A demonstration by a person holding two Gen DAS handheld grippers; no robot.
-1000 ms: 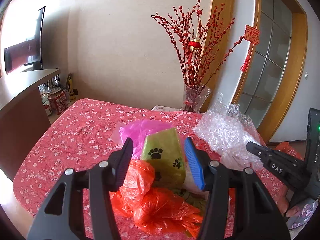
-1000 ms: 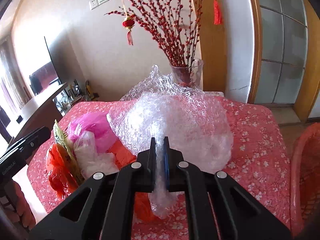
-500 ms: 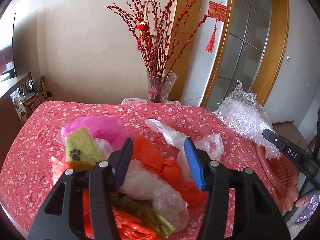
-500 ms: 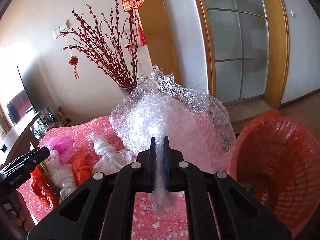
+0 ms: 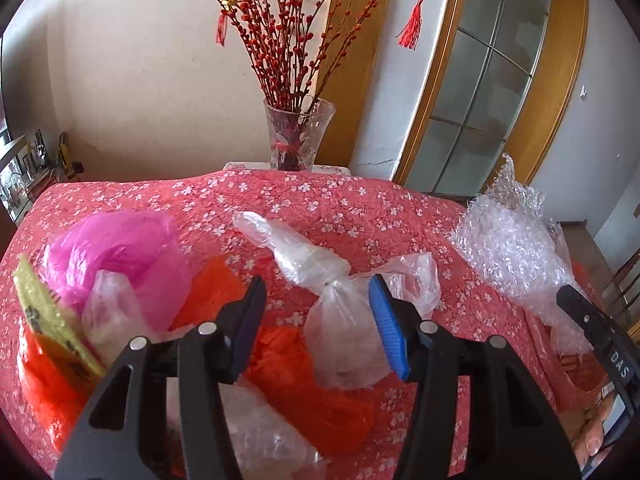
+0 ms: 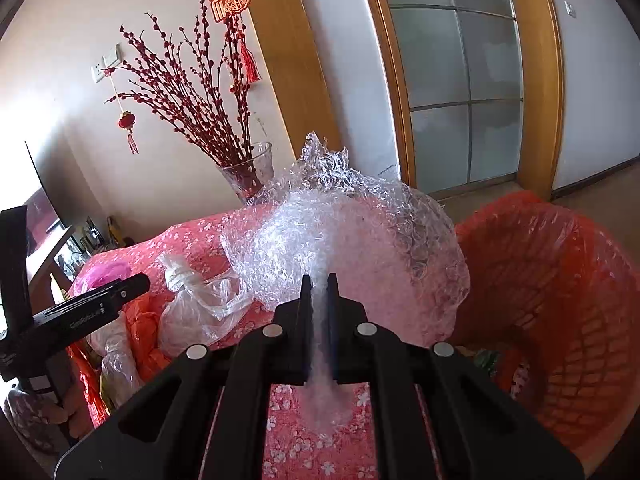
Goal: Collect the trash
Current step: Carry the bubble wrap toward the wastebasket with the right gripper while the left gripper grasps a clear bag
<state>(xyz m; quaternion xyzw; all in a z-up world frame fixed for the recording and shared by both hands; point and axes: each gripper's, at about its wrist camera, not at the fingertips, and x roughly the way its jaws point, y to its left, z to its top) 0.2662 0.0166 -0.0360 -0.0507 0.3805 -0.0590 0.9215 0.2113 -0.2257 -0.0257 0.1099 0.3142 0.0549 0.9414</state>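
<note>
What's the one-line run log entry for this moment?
right claw: shut on bubble wrap, beside orange basket | left claw: open over knotted clear bag | table pile: uncollected

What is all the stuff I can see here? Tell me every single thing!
bubble wrap: one, clear, pinched in the right gripper, held beside the basket
knotted plastic bag: one, clear, on the tablecloth between the left gripper's fingers
pink bag: one, on the left of the pile
orange bags: several, crumpled in the pile
paw-print packet: one, yellow-green, far left
tablecloth: one, red with white flowers
basket: one, orange, lined with an orange bag, right of the table
vase: one, clear glass, red berry branches, behind the table
sliding door: wood frame, frosted glass
left gripper: black, open
right gripper: black, shut on the bubble wrap
</note>
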